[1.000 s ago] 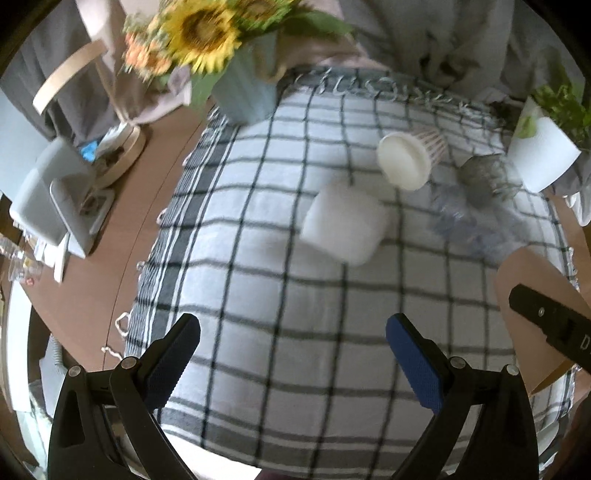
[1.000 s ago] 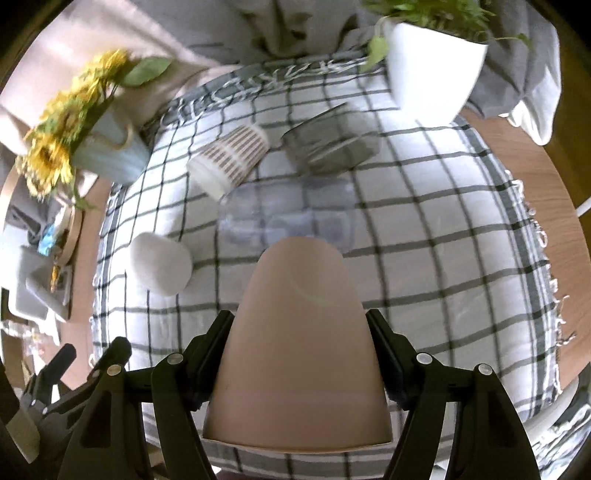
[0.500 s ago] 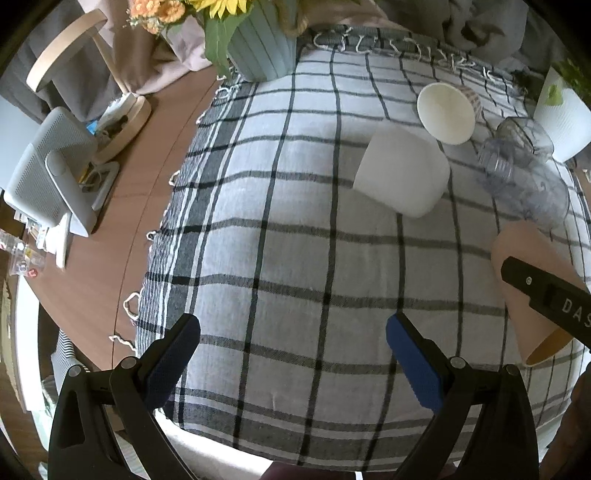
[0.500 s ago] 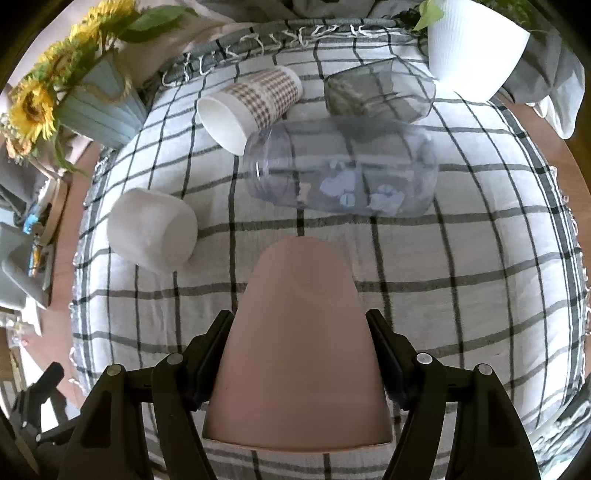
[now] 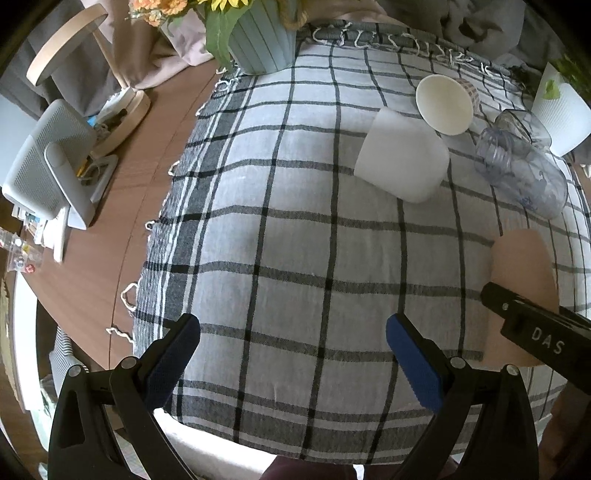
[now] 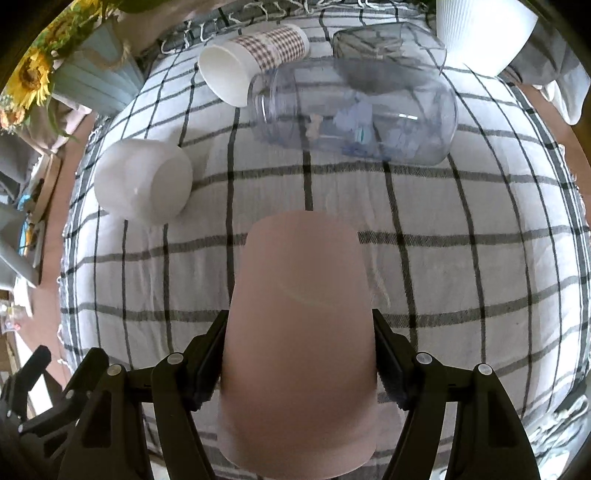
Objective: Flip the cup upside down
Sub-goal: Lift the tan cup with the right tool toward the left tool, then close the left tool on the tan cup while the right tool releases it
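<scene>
A round wooden table (image 5: pixel 110 221) carries a grey-and-black checked cloth (image 5: pixel 295 258) that covers most of its top.

Near the front edge of the cloth, a pink cup (image 6: pixel 299 332) is clamped between the fingers of the right gripper (image 6: pixel 299 354), one finger pressed on each side of its wall. The closed base points away from the camera and the wider rim faces back toward the hand, so the cup appears inverted or nearly so, low over the cloth. Whether the rim touches the cloth cannot be told.

The step in hand seems to be setting the turned cup down. The next move probably calls for lowering it until the rim sits flat, then spreading the fingers without tipping it.

The left gripper (image 5: pixel 293 354) hangs with its blue-padded fingers spread wide, holding nothing, over bare cloth to the left of the cup.

Beyond the pink cup lie four other vessels, all on their sides: one white cup (image 6: pixel 144 181), one checked paper cup (image 6: pixel 251 62), one clear plastic jar (image 6: pixel 354 114) and one clear tumbler (image 6: pixel 388 51). Further back stand one blue vase of sunflowers (image 5: pixel 258 40) and one white plant pot (image 6: pixel 484 29).
</scene>
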Demonstrator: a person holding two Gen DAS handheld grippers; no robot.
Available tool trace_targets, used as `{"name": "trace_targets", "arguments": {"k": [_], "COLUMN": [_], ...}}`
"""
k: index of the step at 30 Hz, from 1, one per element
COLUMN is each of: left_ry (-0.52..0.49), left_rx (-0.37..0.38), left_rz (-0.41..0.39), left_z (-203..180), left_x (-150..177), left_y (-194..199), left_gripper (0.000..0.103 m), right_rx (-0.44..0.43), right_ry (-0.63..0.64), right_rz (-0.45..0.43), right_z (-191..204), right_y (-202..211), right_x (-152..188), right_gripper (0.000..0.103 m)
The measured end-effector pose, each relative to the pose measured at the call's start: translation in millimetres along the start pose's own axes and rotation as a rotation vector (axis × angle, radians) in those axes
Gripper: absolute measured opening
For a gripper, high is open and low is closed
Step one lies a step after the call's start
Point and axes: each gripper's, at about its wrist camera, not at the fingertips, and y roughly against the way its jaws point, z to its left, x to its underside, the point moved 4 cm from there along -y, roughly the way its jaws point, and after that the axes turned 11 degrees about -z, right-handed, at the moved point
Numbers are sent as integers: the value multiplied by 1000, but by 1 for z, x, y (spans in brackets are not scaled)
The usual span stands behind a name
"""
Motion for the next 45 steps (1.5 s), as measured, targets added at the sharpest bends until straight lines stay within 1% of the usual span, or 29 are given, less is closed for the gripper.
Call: {"name": "trace_targets", "arguments": {"k": [2, 6, 8, 10, 13, 16, 18, 22, 26, 28, 29, 32, 36, 40, 42, 44, 45], "left_ry": [1, 8, 15, 20, 27, 23, 16, -33, -99, -127, -140, -172, -212, -258, -277, -287, -290], "left_rx": [-1, 0, 2, -5, 5, 21, 40, 96, 148, 181, 214, 253, 283, 293, 292, 314, 310], "left_rz": [0, 1, -3, -14, -33, -52, -66, -87, -86, -66, -43, 0, 44, 67, 95, 118, 138], "left_z": [0, -1, -1, 1, 1, -4, -11, -35, -66, -79, -89, -110, -136, -157, -166, -174, -177], "left_x": [1, 1, 0, -1, -5, -11, -16, -26, -35, -37, -39, -43, -46, -51, -54, -57, -58], "left_y": [1, 2, 5, 8, 16, 25, 32, 43, 48, 47, 45, 38, 29, 18, 10, 3, -2], "left_gripper": [103, 103, 103, 103, 103, 103, 103, 103, 103, 103, 103, 103, 103, 103, 101, 101, 100], "right_rx": [-4, -15, -27, -36, -62, -95, -96, -55, -29, -13, -7, 3, 29, 49, 53, 52, 50], "right_ry": [-6, -19, -29, -41, -55, -84, -101, -122, -171, -198, -219, -286, -356, -409, -427, -449, -461], "right_rz": [13, 9, 20, 20, 0, -54, -97, -167, -184, -180, -174, -154, -153, -143, -136, -124, -120], "right_z": [-1, -1, -1, -3, -7, -12, -20, -38, -59, -67, -75, -95, -118, -136, -143, -150, -152], "right_y": [-3, -2, -2, 0, 20, 52, 71, 96, 105, 103, 103, 99, 97, 92, 88, 84, 83], "right_x": [3, 5, 7, 7, 8, 5, 0, -10, -14, -14, -13, -10, -9, -7, -8, -7, -6], "right_gripper": [71, 72, 78, 79, 79, 82, 83, 83, 83, 83, 83, 83, 83, 83, 83, 83, 83]}}
